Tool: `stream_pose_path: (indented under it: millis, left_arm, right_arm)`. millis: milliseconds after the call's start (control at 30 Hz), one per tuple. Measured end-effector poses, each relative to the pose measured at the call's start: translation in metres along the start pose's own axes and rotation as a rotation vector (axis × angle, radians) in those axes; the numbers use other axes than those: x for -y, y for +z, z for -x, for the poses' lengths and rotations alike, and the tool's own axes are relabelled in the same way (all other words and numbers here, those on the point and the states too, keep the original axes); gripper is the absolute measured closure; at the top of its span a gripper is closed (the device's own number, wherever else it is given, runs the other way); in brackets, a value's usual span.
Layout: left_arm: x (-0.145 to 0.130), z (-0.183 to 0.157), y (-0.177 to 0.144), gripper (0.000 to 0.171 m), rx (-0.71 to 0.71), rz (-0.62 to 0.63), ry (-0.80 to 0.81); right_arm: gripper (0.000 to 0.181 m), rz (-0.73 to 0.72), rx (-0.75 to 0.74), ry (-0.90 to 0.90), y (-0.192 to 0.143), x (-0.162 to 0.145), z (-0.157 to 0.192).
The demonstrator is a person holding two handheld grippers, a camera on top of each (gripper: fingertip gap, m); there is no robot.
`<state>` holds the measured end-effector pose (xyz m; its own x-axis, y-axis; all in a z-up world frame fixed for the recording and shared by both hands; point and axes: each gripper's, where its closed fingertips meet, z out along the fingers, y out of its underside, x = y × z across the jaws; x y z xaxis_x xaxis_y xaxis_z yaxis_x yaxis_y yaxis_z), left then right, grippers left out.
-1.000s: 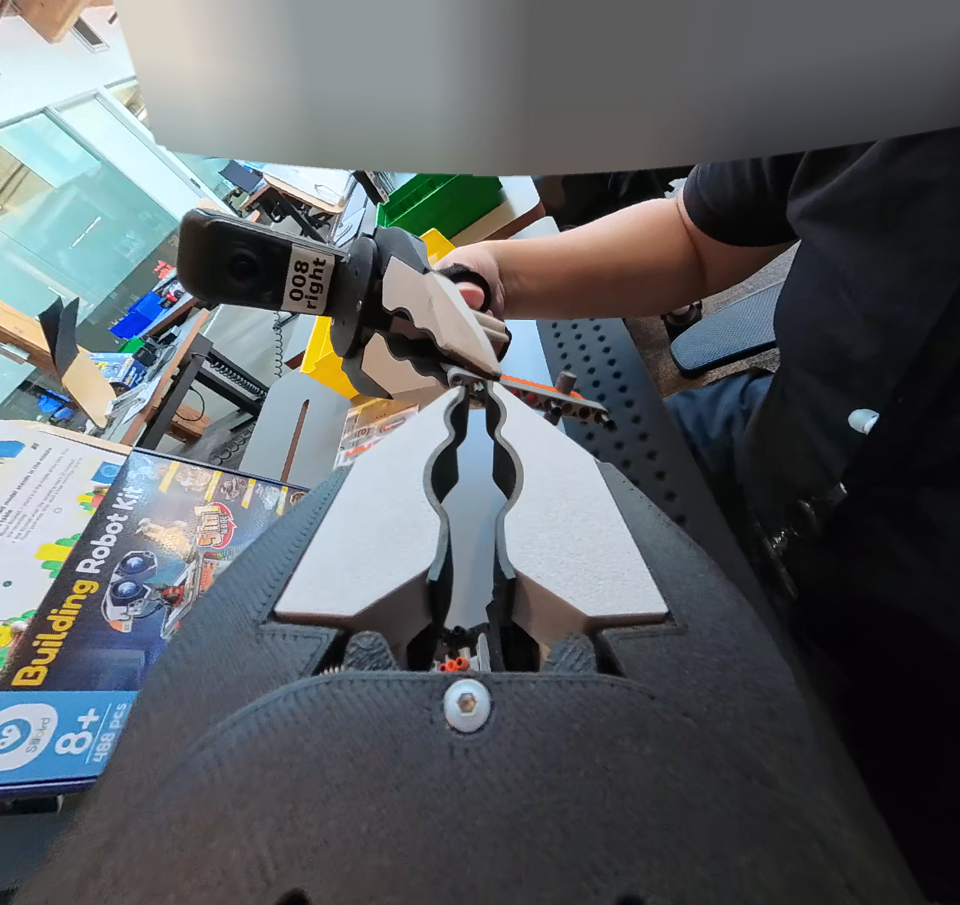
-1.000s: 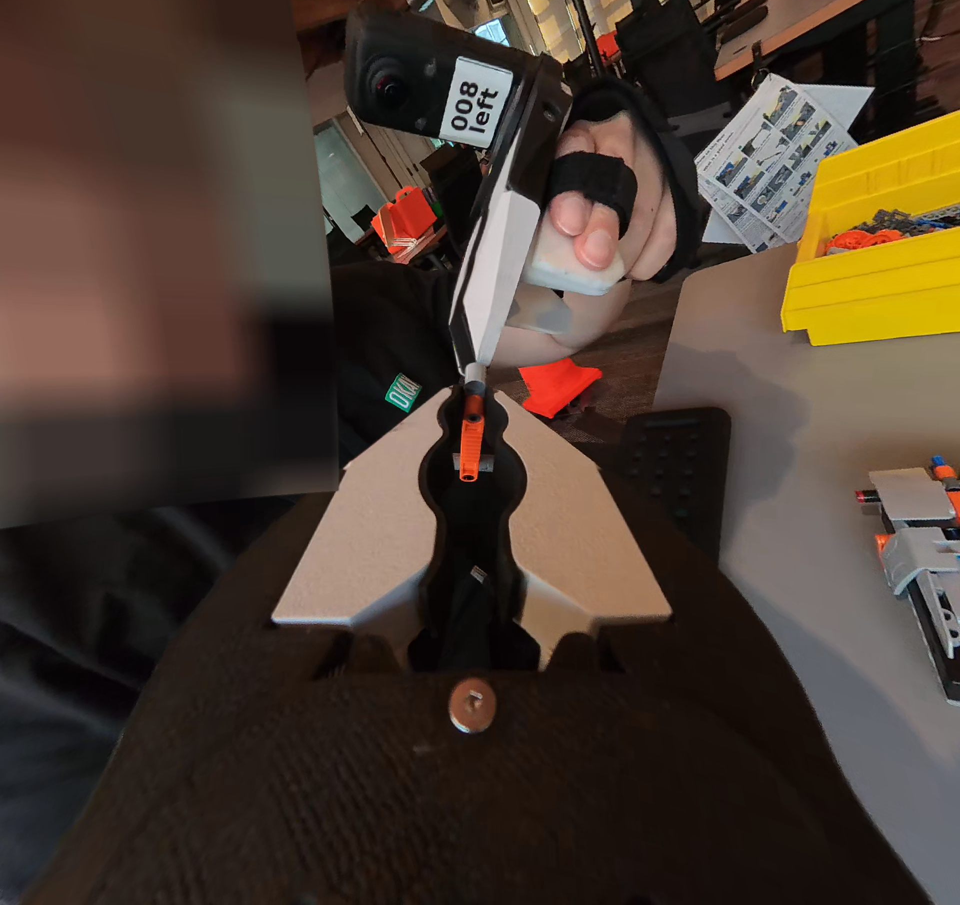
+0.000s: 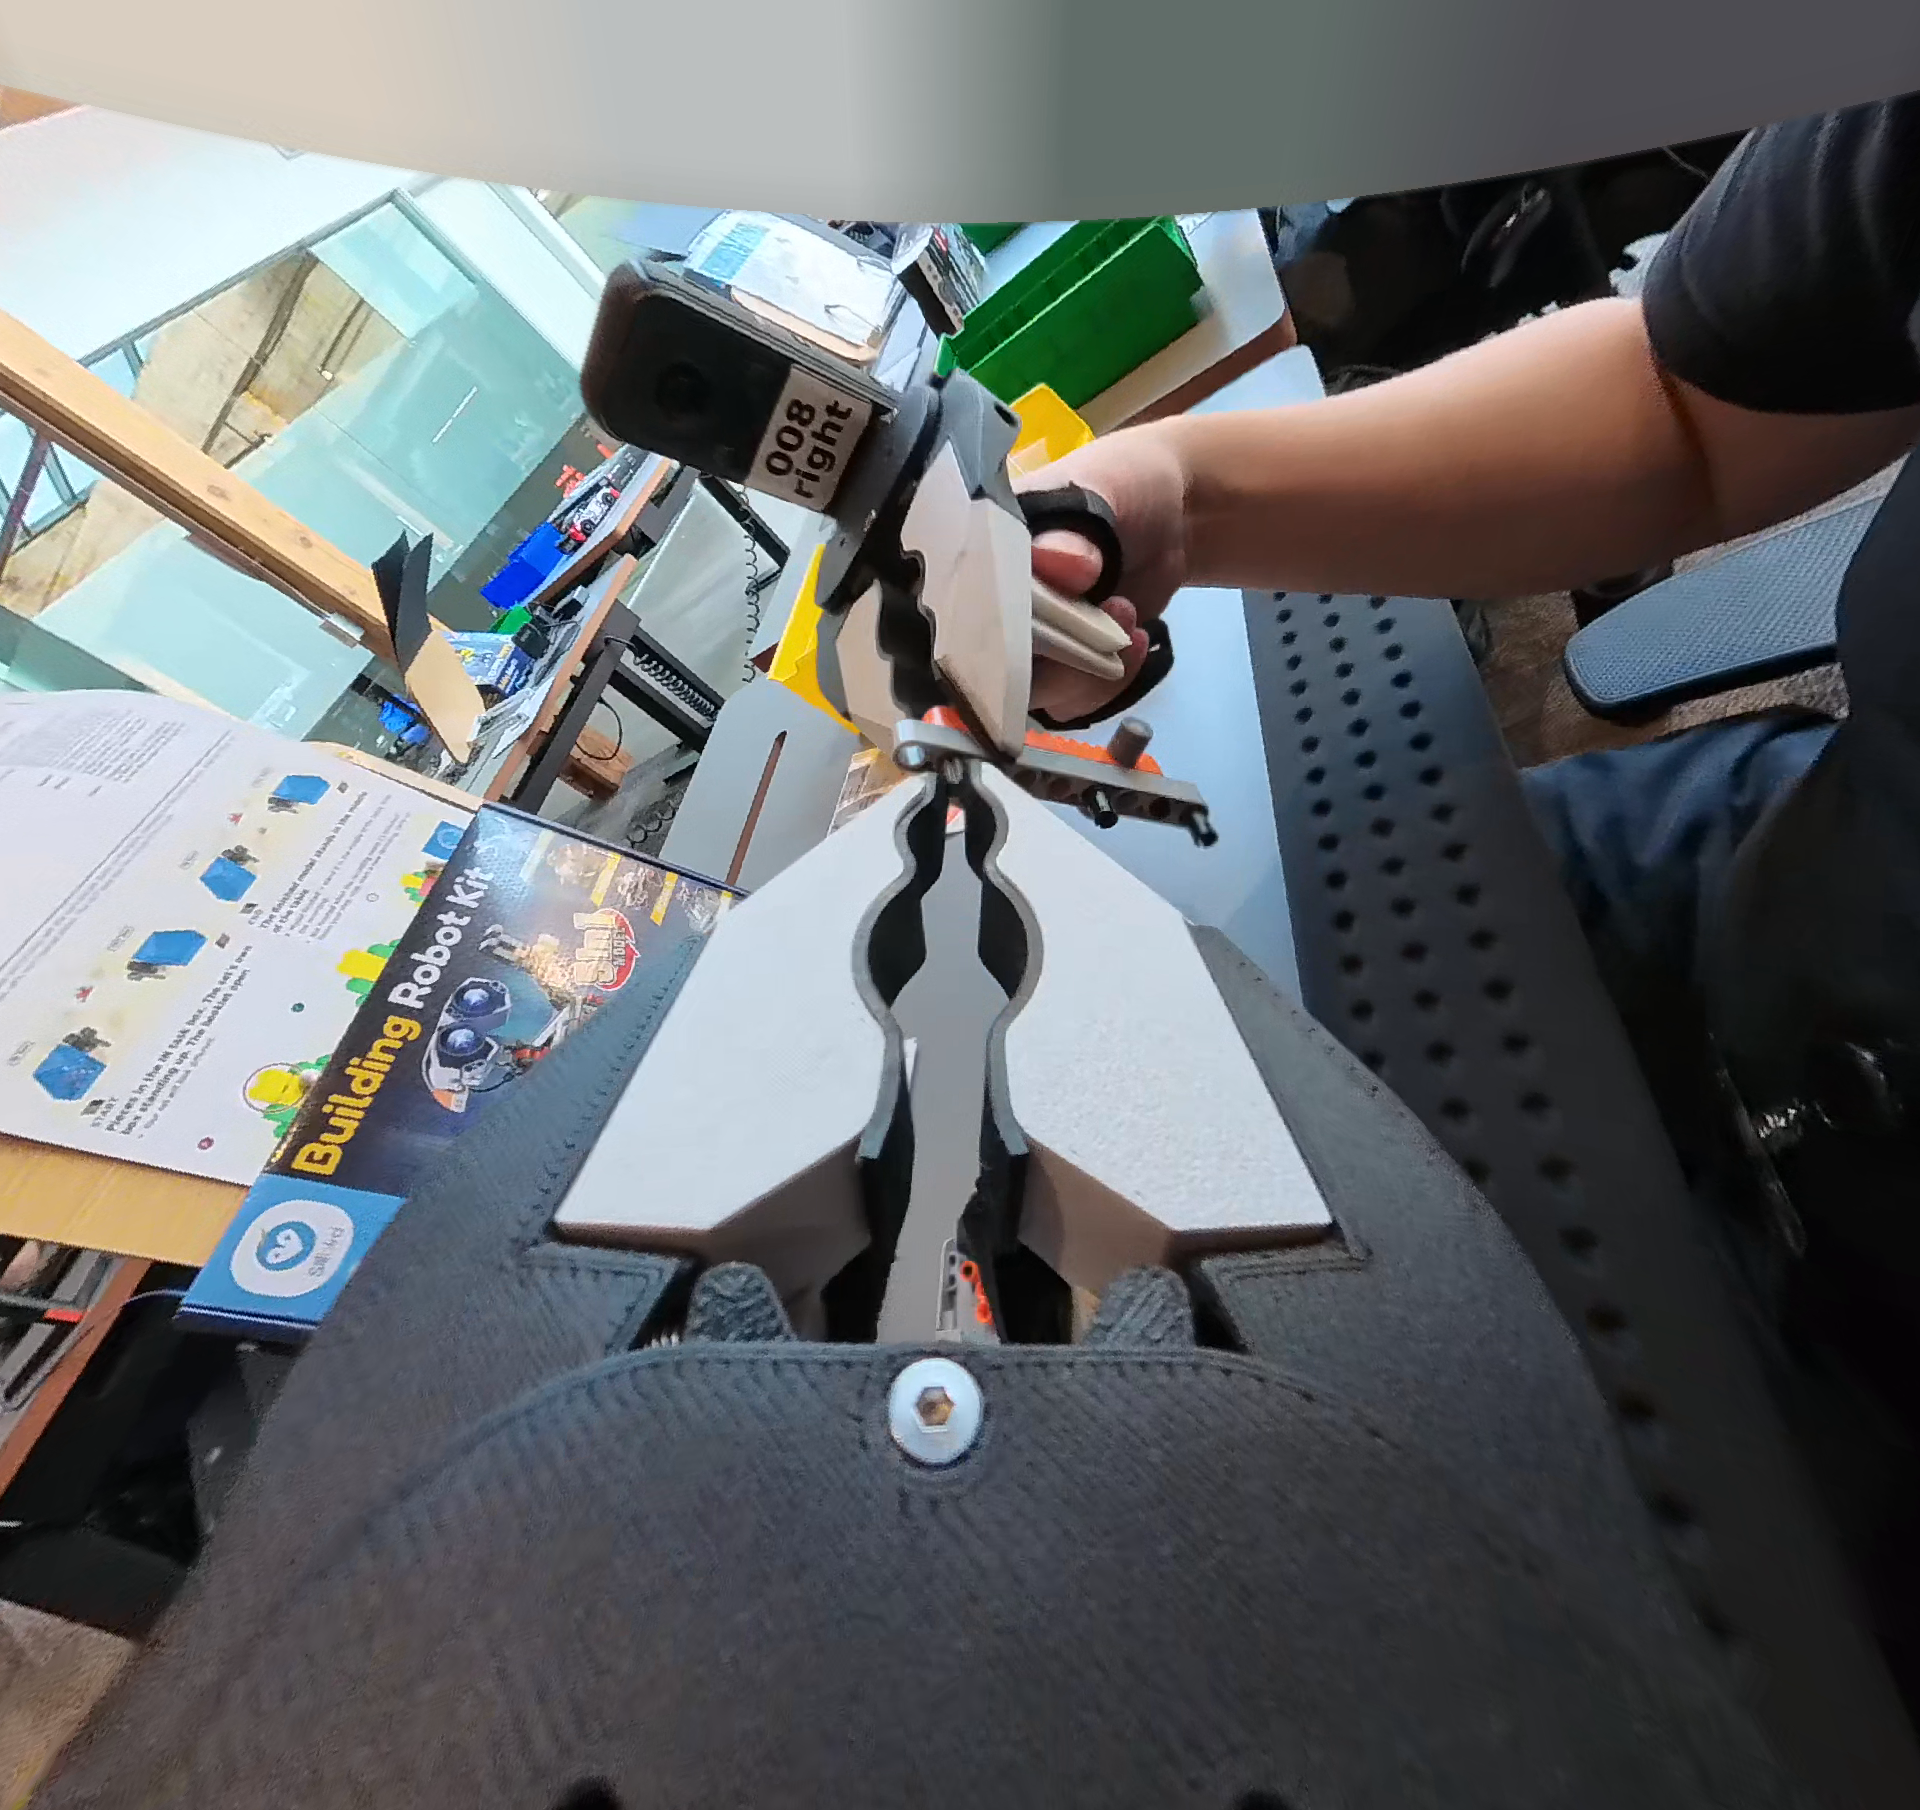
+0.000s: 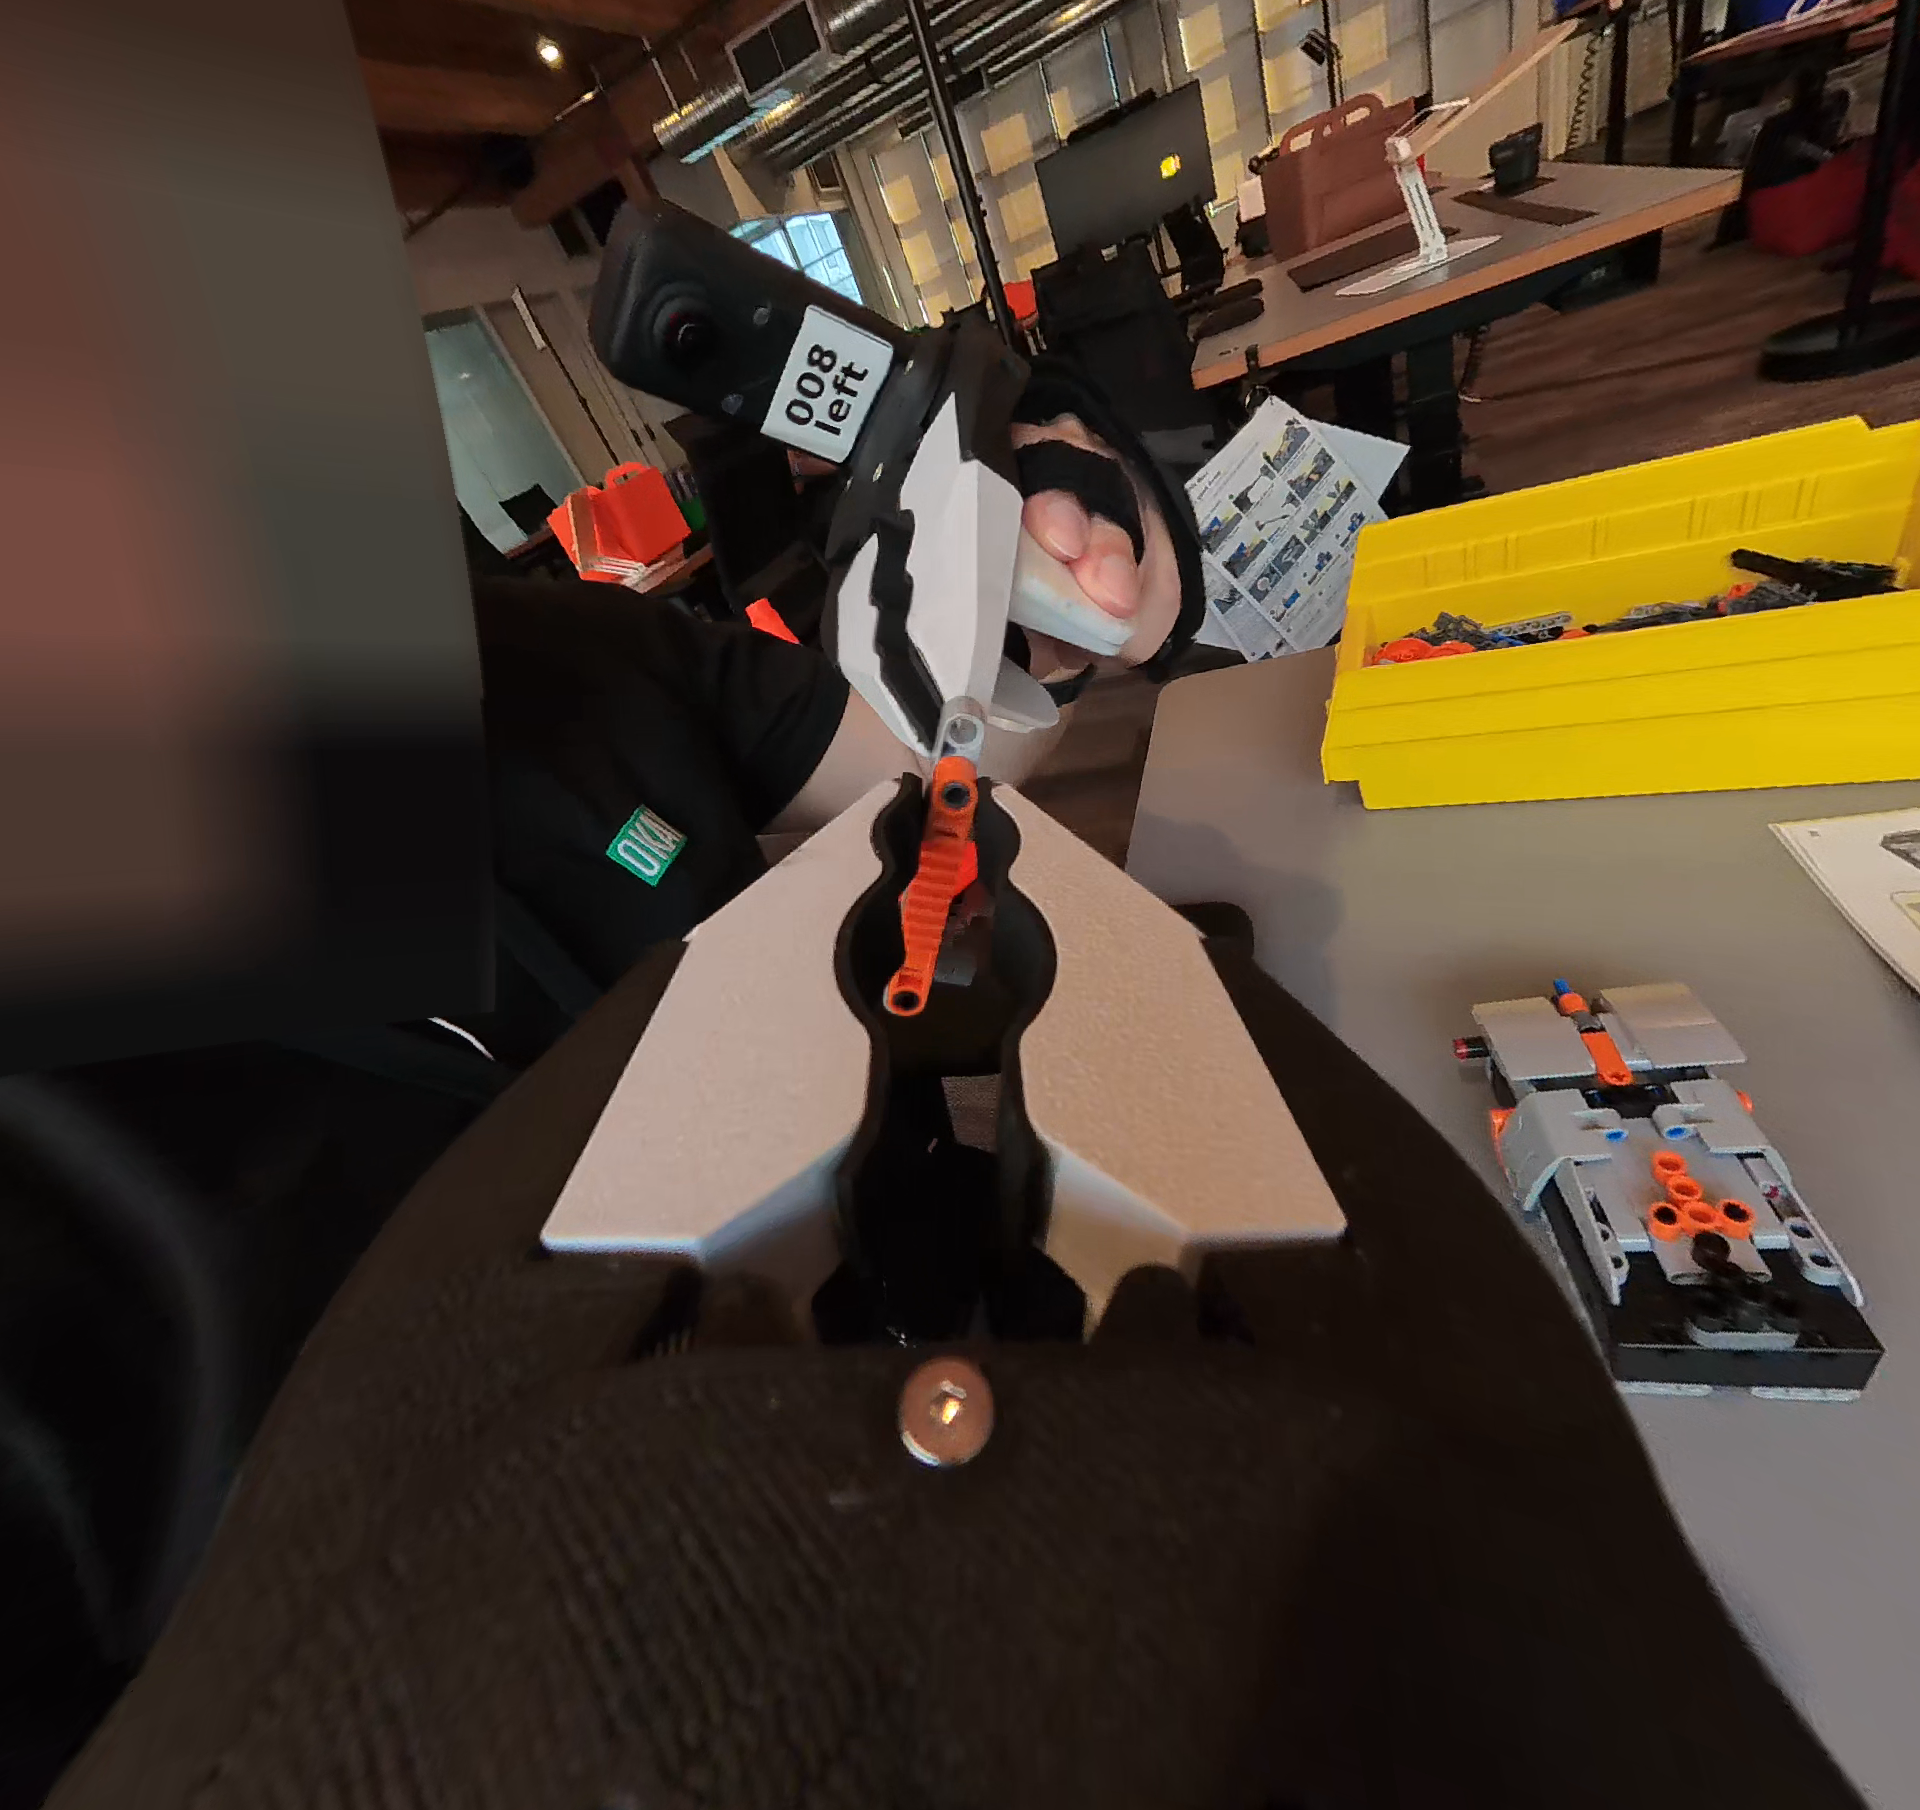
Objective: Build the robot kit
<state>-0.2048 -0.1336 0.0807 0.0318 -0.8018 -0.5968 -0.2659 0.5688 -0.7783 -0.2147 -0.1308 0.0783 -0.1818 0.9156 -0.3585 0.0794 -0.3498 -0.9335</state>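
Right claw [image 4: 951, 794] pinches an orange-and-grey beam assembly [image 3: 1049, 773] in mid-air; left claw [image 3: 951, 784] nips its small grey end piece [image 4: 964, 726] (tips nearly shut). Yellow bin [image 4: 1621, 690] and half-built model [image 4: 1662, 1189] sit on the worktop [image 4: 1403, 877].

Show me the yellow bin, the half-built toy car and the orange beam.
yellow bin [image 4: 1621, 721]: right wrist view, front wall.
half-built toy car [image 4: 1662, 1189]: right wrist view, grey top.
orange beam [image 4: 938, 877]: right wrist view, mid-length.

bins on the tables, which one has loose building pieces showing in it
The yellow bin in the right wrist view: its open top shows loose black, orange and blue pieces. The green bin, far back in the left wrist view, shows nothing inside from this angle.
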Motion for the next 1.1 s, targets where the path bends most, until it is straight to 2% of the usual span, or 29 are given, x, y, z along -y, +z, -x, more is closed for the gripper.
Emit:
stream_pose_path:
  millis: [67,300,500,567,700,767,867,967,1100]
  left_arm:
    - [0.0,-0.001,0.0,0.17,-0.006,-0.009,-0.03]
    - [0.008,-0.003,-0.002,0.17,-0.079,-0.122,-0.234]
    - [0.007,-0.002,-0.001,0.171,-0.169,-0.165,-0.498]
    - [0.008,-0.006,-0.002,0.17,-0.209,-0.18,-0.513]
    - [0.008,-0.007,0.0,0.168,-0.111,-0.174,-0.34]
    - [0.006,-0.009,0.003,0.164,-0.109,-0.141,-0.334]
    - [0.005,-0.008,0.004,0.169,-0.094,-0.143,-0.334]
    - [0.003,-0.007,0.005,0.167,-0.088,-0.145,-0.371]
    - [0.002,-0.008,0.0,0.158,-0.106,-0.193,-0.525]
  right_arm:
    - [0.175,0.007,0.0,0.008,0.0,-0.002,0.0]
    - [0.176,0.035,-0.08,-0.193,0.001,0.0,0.007]
    - [0.175,0.048,-0.174,-0.336,-0.001,0.0,0.005]
    - [0.175,0.051,-0.153,-0.307,0.001,-0.003,0.008]
    - [0.175,-0.031,-0.048,-0.146,0.001,-0.002,0.01]
    - [0.175,-0.075,0.003,-0.105,-0.001,0.001,0.013]
    - [0.175,-0.101,0.011,-0.081,-0.003,0.001,0.01]
    - [0.175,-0.101,0.029,-0.071,-0.004,-0.001,0.009]
    - [0.176,-0.205,0.175,-0.018,-0.008,0.004,0.019]
